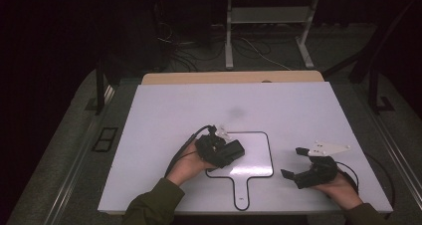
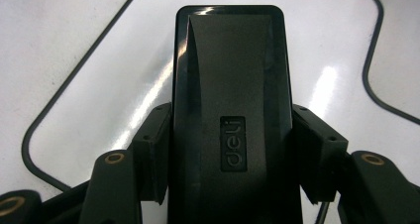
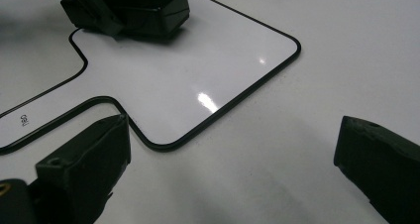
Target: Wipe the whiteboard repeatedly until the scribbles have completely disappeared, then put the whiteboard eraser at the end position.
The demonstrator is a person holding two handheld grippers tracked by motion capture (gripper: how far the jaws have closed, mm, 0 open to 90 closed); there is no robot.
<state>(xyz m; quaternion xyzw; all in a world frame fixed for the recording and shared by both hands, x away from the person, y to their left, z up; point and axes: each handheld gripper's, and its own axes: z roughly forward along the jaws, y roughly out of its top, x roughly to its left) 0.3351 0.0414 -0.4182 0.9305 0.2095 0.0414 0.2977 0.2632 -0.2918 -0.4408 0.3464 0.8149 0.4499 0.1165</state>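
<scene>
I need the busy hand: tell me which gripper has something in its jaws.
The left gripper: its jaws clamp a black deli-branded block over the whiteboard. The right gripper stands open.

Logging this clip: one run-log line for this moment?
left gripper: shut on eraser | eraser: over board | right gripper: open, empty, beside board

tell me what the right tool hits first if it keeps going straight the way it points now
Probably the small whiteboard: the right tool, jaws open and empty, points across the table at its black-rimmed corner. Farther along sits the black eraser held by the left tool.
</scene>
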